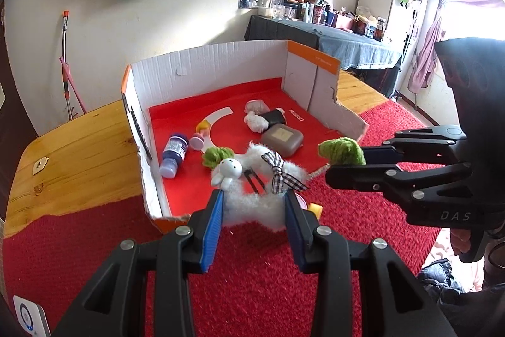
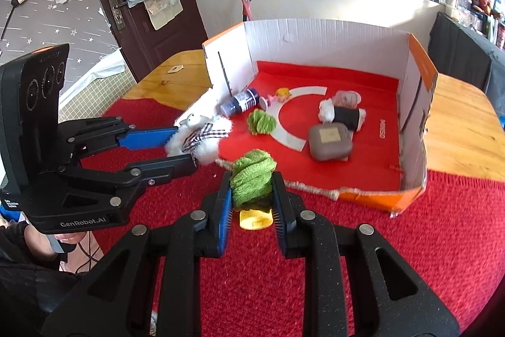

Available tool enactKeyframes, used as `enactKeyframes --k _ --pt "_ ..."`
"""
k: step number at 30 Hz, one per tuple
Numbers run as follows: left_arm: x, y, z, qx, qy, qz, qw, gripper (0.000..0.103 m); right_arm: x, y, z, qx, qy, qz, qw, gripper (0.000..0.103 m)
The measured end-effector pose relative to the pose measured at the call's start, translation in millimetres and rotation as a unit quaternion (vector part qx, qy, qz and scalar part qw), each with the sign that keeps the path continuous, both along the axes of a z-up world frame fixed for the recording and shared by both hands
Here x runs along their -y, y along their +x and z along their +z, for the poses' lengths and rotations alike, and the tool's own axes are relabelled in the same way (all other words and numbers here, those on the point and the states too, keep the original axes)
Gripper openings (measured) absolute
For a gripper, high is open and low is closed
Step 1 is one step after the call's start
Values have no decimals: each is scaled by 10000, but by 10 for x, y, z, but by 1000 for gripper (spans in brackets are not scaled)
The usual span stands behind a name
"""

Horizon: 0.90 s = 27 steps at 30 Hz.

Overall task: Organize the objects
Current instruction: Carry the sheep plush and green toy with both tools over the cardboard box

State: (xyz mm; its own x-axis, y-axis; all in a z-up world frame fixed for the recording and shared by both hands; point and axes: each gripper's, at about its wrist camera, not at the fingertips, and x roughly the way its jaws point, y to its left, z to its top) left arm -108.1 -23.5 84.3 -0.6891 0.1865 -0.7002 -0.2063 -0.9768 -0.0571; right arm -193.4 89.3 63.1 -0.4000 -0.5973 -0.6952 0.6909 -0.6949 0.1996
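Observation:
My left gripper [image 1: 254, 195] is shut on a white fluffy hair clip [image 1: 258, 169] with a bunny charm and a checked bow, held at the open front of the cardboard box [image 1: 202, 65]. It also shows in the right wrist view [image 2: 202, 138]. My right gripper [image 2: 251, 185] is shut on a green yarn ball [image 2: 252, 176], just in front of the box; it shows in the left wrist view [image 1: 342, 152]. A small yellow object [image 2: 255, 218] lies on the red cloth below the right gripper.
Inside the box [image 2: 419, 103] lie a blue bottle [image 1: 173, 152], another green yarn ball [image 2: 260, 122], a brown case [image 2: 329, 141], a black-and-white plush [image 2: 342, 114] and small toys. The box stands on a red cloth [image 2: 410, 226] over a wooden table [image 1: 72, 153].

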Motion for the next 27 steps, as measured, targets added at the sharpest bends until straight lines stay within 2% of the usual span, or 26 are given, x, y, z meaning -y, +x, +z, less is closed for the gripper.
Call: enactKeyframes --k 10,27 --pt "50 -272 -20 195 41 33 9998 40 67 -274 36 135 60 0 9999 22" --pt "79 -554 -246 737 -23 -48 9973 40 162 -652 -242 652 242 -42 9976 22"
